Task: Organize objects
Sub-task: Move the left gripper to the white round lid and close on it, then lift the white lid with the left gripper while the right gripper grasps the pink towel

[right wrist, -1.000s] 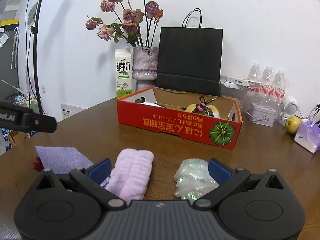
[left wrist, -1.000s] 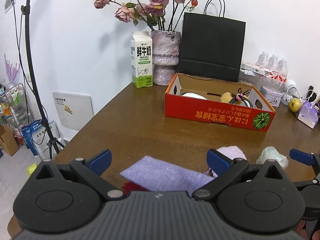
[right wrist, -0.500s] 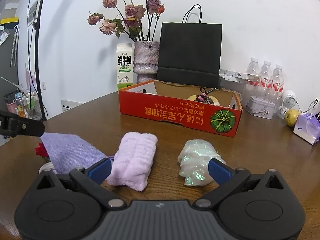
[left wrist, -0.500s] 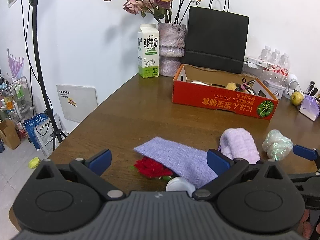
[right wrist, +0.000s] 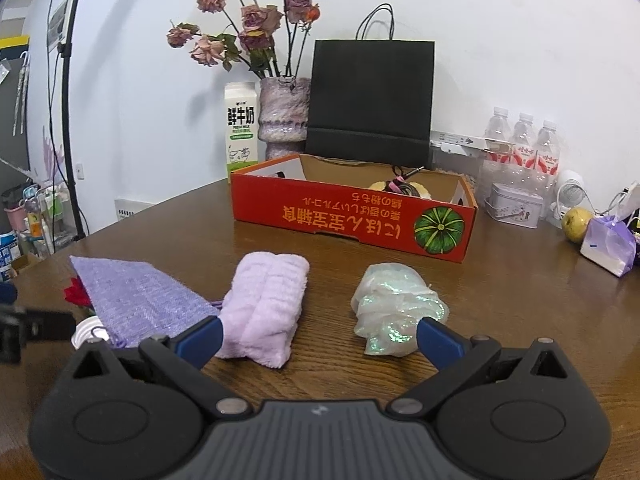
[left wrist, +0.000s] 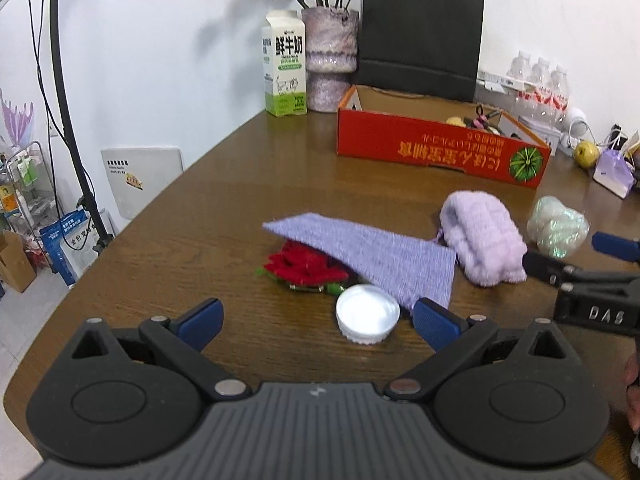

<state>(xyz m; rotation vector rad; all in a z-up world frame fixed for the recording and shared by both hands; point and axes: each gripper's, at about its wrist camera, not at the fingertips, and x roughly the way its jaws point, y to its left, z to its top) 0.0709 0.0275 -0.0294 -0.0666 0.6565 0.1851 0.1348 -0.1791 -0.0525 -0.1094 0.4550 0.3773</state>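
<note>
— Left wrist view first. What do you see?

— I see my left gripper [left wrist: 316, 318] low over the brown worktop [left wrist: 208, 216]. Its jaws are spread wide and hold nothing. A white lid [left wrist: 367, 314] lies between the blue tips. Just past it is a red flower [left wrist: 304, 266], partly under a flat purple cloth [left wrist: 368, 256].

— And to the right of that?

— A fluffy pink towel [left wrist: 482, 246] lies just beside the cloth. A shiny plastic ball [left wrist: 558, 226] sits near it. My right gripper [right wrist: 318, 338] pokes in from the right edge of this view.

— What does the right wrist view show?

— My right gripper has its jaws spread wide too, with nothing in them. The pink towel [right wrist: 266, 308] is by the left tip and the shiny plastic ball [right wrist: 396, 308] is by the right tip. Both rest on the worktop.

— Where is the box?

— The red box [right wrist: 352, 218] is farther back, well apart from the soft things. A few small things lie inside it, but I cannot tell what they are. Behind it stand a milk carton [right wrist: 240, 126], a vase [right wrist: 284, 114] with dry roses and a black bag [right wrist: 370, 102].
</note>
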